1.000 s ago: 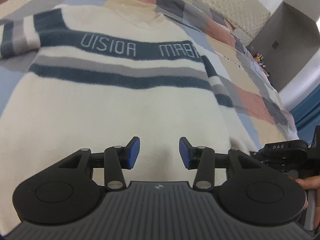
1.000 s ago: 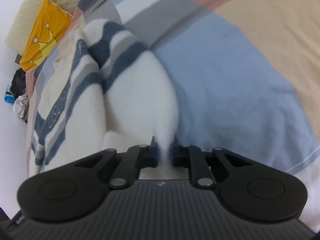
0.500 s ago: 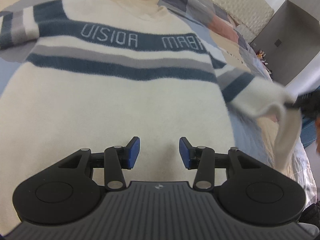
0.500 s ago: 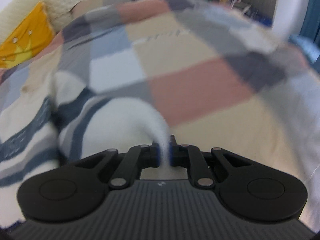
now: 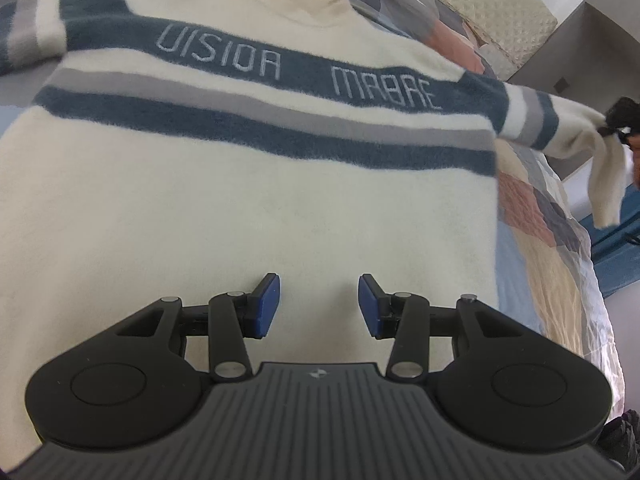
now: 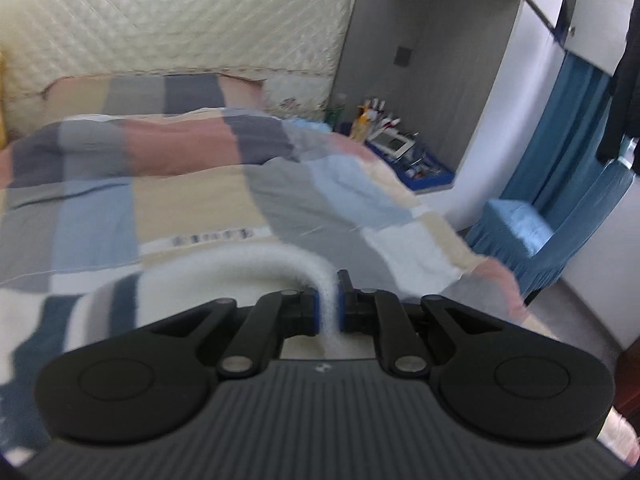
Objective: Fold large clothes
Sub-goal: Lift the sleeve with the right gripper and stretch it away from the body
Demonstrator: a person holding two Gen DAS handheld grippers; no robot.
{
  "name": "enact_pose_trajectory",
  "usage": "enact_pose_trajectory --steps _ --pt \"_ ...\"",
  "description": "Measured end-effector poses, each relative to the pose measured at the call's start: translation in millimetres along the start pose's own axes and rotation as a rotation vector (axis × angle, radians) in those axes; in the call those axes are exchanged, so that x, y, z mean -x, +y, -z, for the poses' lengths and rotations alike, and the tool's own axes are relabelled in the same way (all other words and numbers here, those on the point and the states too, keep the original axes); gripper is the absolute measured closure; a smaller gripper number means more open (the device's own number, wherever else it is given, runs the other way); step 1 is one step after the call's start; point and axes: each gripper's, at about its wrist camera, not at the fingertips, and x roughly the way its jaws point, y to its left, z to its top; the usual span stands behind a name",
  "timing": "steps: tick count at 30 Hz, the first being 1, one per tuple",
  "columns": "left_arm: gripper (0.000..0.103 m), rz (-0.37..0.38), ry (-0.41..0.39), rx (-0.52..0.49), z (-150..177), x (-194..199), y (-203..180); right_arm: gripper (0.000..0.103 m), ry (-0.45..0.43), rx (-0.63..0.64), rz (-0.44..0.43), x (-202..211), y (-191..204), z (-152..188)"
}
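Note:
A cream sweater [image 5: 248, 200] with blue and grey chest stripes and lettering lies flat on the patchwork bedspread [image 5: 536, 216]. My left gripper [image 5: 319, 306] hovers open just above its lower body, nothing between the blue pads. The right sleeve [image 5: 560, 132] is stretched out to the right and lifted off the bed, its cuff hanging down. In the right wrist view my right gripper [image 6: 329, 307] is shut on that cream sleeve [image 6: 256, 268], which arcs off to the left. The right gripper [image 5: 618, 122] shows as a dark shape at the far right edge of the left wrist view.
A quilted cream headboard [image 6: 172, 28] stands behind the bed. A recessed shelf with small bottles and a box [image 6: 392, 140] sits to the right, then blue curtains [image 6: 560, 168]. The bed's right edge [image 6: 472, 264] drops to the floor.
My right gripper has lifted the sleeve from beside the sweater's body and swung it up and outward, stretching it straight. The left gripper has sunk slightly toward the sweater, still open.

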Motion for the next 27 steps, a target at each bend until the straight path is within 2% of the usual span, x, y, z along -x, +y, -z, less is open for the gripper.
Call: enact_pose_trajectory --steps 3,6,11,16,20,23,25,27 --pt "0.054 0.002 -0.004 -0.013 -2 -5 1 0.092 0.024 0.043 0.041 -35 15 12" --pt "0.054 0.001 -0.009 -0.023 -5 -11 2 0.092 0.065 0.033 0.05 -76 24 40" --pt "0.054 -0.005 -0.014 -0.037 -9 -17 1 0.091 0.107 0.021 0.067 -118 30 83" --pt "0.054 -0.01 -0.018 -0.037 -9 -21 0 0.09 0.1 -0.019 0.022 -126 28 97" --pt "0.054 0.014 -0.035 0.048 -10 -20 8 0.087 0.091 -0.126 -0.082 -113 10 89" --pt "0.054 0.023 -0.04 0.076 -10 -19 11 0.071 0.091 -0.196 -0.141 -97 -8 83" --pt "0.054 0.019 -0.053 0.083 -8 -19 10 0.052 0.083 -0.25 -0.182 -86 -24 83" --pt "0.054 0.002 -0.065 0.074 -5 -20 7 0.044 0.073 -0.304 -0.197 -77 -42 88"
